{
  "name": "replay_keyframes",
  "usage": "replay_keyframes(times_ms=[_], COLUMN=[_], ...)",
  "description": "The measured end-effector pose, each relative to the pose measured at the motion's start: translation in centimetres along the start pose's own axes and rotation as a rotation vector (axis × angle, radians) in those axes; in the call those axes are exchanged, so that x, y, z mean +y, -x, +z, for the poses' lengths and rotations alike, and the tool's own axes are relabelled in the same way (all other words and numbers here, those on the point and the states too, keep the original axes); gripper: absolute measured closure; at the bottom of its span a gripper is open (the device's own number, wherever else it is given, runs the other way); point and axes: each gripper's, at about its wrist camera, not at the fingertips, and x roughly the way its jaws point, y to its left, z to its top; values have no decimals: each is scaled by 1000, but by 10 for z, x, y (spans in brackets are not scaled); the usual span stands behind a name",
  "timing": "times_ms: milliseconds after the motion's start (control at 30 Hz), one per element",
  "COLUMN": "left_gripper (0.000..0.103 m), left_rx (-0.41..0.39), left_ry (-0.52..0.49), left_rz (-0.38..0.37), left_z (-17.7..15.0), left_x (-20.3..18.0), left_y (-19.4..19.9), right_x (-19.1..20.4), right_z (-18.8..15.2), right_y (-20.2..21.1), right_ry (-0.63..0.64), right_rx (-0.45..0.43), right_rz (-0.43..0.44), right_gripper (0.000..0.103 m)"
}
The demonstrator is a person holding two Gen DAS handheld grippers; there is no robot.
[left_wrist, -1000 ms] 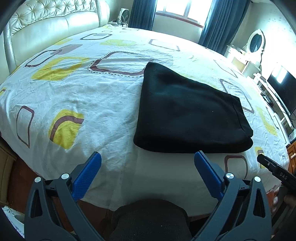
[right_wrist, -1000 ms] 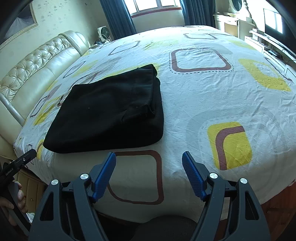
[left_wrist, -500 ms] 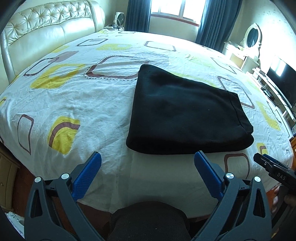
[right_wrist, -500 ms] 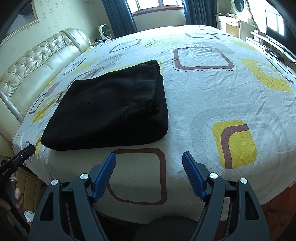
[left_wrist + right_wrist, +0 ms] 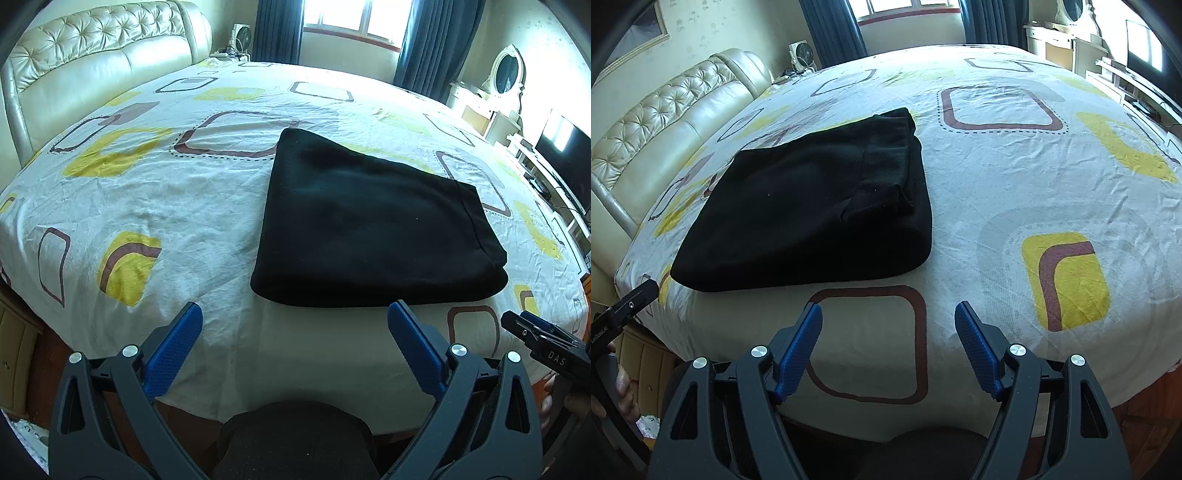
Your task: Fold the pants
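Black pants (image 5: 373,225) lie folded into a thick rectangle on the round bed (image 5: 147,206), waistband edge toward the right in the left wrist view. The same pants (image 5: 820,206) sit left of centre in the right wrist view. My left gripper (image 5: 295,325) hovers open just short of the fold's near edge, nothing between its blue pads. Further right along the bed's edge, my right gripper (image 5: 888,321) is also open and empty, above a brown square print. Each gripper's tip shows at the margin of the other's view.
A cream tufted headboard (image 5: 92,62) curves along the left. Curtains and a window (image 5: 347,22) stand behind the bed; a white dresser with oval mirror (image 5: 506,74) and a TV (image 5: 561,147) line the right wall. A small fan (image 5: 801,55) sits by the headboard.
Both views have shifted slightly, so the pants sit a little lower and more central in the left wrist view. The pants have not moved and both grippers have stayed open.
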Motion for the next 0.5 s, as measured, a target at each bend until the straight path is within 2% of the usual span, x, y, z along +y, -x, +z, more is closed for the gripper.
replay_keyframes(times_ms=[500], left_gripper=[3], left_rx=[-9], left_ry=[-57], left_rz=[26], left_z=[-5], left_x=[-11], left_y=[2], right_x=[2], right_z=[-2], right_y=[-2], right_ry=[6], right_rx=[20], right_rz=[7], right_gripper=[30])
